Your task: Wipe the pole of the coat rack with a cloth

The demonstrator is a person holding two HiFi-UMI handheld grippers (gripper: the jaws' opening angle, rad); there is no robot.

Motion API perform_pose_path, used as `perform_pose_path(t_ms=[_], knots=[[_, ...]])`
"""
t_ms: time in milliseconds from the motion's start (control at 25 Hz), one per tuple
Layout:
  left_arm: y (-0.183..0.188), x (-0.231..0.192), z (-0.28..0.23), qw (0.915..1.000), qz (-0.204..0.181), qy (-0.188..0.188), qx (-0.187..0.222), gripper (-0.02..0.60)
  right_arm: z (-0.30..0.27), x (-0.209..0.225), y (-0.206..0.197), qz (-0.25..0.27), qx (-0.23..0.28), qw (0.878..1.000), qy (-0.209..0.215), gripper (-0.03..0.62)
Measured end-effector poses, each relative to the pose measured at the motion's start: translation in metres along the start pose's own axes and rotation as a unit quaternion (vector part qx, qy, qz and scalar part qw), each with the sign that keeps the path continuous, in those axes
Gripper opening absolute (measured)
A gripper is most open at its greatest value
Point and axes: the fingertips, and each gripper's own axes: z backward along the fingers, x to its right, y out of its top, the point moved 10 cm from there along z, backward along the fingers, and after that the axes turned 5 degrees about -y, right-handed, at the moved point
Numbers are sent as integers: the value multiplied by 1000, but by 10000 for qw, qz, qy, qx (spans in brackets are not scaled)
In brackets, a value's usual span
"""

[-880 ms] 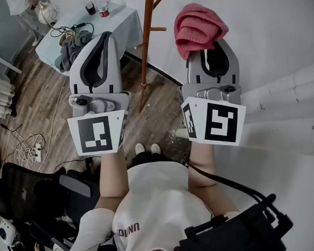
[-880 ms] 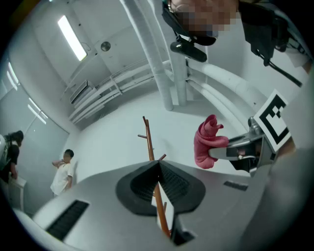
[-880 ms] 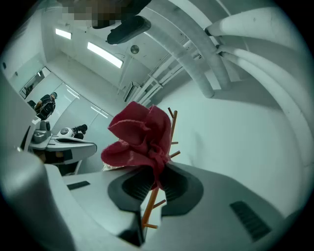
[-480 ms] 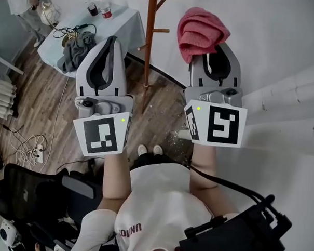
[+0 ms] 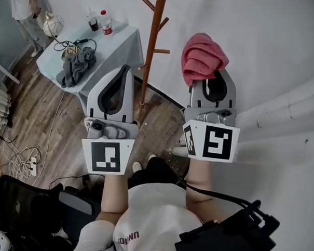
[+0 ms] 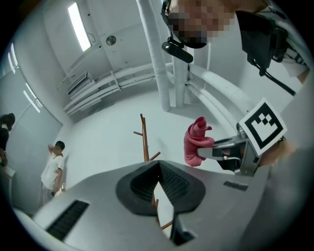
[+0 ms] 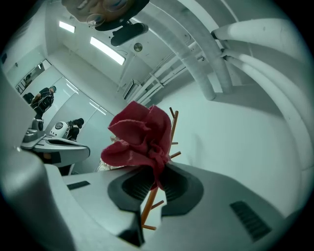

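Pinches a bunched red cloth (image 7: 140, 137) by its lower fold in the right claw (image 7: 156, 185), jaws closed on it. Looks past the cloth at the brown coat rack pole (image 7: 149, 202), leaning, seen at the cloth's right edge and again through the gap below the pinch. Catches the left claw (image 7: 54, 146) at far left, apart from the cloth, and two people (image 7: 41, 100) beyond.

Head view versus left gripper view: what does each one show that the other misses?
Head view only: the table with a bottle and grey rag, and the wood floor. Left gripper view only: the ceiling light overhead. Both: the coat rack and the pink cloth clamped in the right gripper.
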Motion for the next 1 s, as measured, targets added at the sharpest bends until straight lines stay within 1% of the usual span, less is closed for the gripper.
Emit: perform_pose_path(t_ms=[80, 240, 360, 480, 800, 1000], knots=[[-6, -5, -5, 9999, -36, -52, -112, 12, -10, 0, -2, 31, -19, 10000, -13, 48], [-16, -18, -19, 9996, -7, 69, -259, 12, -38, 3, -8, 36, -35, 10000, 1, 48], [-23, -27, -38, 9997, 26, 191, -154, 13, -63, 10, -13, 63, 36, 9999, 72, 48], [-30, -34, -62, 9996, 20, 292, -47, 14, -92, 18, -18, 220, 168, 9995, 140, 48], [-56, -52, -143, 9992, -69, 371, -89, 12, -171, 49, -41, 307, 361, 9987, 214, 48], [-69, -56, -183, 9992, -1, 385, -99, 13, -213, 62, -56, 261, 395, 9984, 310, 48]])
